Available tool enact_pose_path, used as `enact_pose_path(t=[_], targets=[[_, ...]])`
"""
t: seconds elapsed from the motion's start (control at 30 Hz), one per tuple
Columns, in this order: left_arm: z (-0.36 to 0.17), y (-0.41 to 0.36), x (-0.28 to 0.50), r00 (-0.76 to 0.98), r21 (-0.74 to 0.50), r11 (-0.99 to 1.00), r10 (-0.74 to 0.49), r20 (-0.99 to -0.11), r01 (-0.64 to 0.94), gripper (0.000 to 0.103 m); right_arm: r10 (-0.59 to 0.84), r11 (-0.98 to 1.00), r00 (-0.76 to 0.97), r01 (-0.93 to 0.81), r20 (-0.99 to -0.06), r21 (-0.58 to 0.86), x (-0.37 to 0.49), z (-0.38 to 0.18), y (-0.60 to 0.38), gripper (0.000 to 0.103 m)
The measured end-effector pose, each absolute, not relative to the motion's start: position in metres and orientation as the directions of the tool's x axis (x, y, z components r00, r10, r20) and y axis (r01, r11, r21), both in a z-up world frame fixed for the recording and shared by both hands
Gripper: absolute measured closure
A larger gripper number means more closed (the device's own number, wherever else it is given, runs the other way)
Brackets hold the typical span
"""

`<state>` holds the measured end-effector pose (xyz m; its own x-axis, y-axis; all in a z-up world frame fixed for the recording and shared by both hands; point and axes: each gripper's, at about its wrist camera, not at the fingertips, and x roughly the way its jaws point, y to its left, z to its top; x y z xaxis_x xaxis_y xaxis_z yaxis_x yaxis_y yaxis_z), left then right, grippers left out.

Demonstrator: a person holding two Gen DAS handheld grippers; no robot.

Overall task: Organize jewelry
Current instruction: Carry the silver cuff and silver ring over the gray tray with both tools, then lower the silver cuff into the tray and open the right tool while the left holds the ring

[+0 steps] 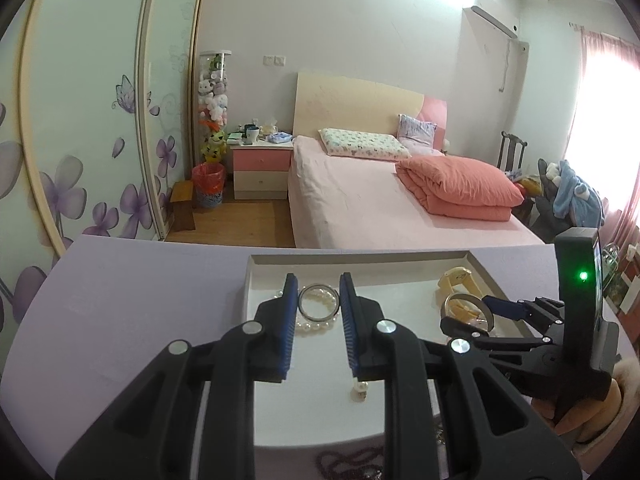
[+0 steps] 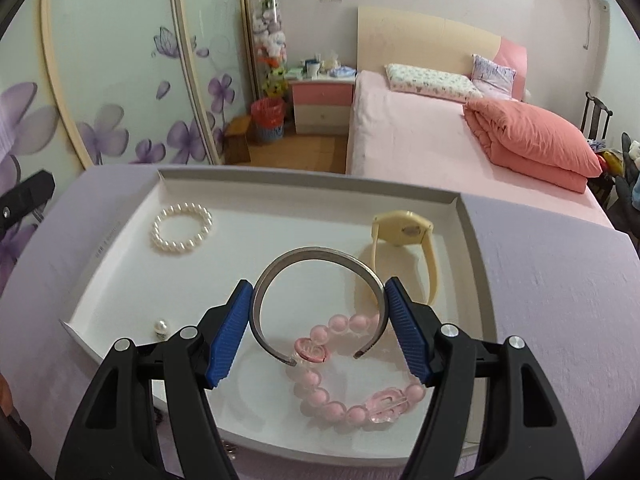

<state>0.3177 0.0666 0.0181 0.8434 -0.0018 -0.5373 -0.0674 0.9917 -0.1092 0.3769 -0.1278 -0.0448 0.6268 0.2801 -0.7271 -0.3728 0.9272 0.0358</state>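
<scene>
Right tool (image 2: 320, 312) clamping silver cuff bangle (image 2: 316, 258) over white tray (image 2: 120, 240), left tool (image 1: 319, 300) gripping small silver ring (image 1: 318, 302) (above pearls).

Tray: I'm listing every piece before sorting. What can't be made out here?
- Left wrist view: dark bead strand at the bottom, blurred, cut by the edge, behind the left gripper.
- Left wrist view: pearl bracelet, partly behind the ring and fingers.
- Right wrist view: small pearl piece, too small to identify.
- Right wrist view: pink bracelet, partly behind the right gripper.
</scene>
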Motion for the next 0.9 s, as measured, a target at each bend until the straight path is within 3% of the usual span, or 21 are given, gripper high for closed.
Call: enact_pose_path(t=[0.37, 0.57, 0.9], targets=[[0.005, 0.057, 0.329, 0.833, -0.088, 0.995, -0.006, -0.554, -0.052, 0.081, 0.243, 0.934, 0.615, -0.357, -0.75, 0.01, 0.381, -0.055, -0.126, 0.035], [0.005, 0.055, 0.331, 0.831, -0.078, 0.996, -0.005, -0.556, -0.046, 0.081, 0.256, 0.93, 0.629, -0.367, -0.734, 0.01, 0.376, -0.047, -0.129, 0.029], [0.002, 0.051, 0.337, 0.827, -0.073, 0.997, -0.014, -0.563, -0.033, 0.081, 0.272, 0.934, 0.654, -0.356, -0.705, 0.03, 0.357, -0.036, -0.154, 0.029]])
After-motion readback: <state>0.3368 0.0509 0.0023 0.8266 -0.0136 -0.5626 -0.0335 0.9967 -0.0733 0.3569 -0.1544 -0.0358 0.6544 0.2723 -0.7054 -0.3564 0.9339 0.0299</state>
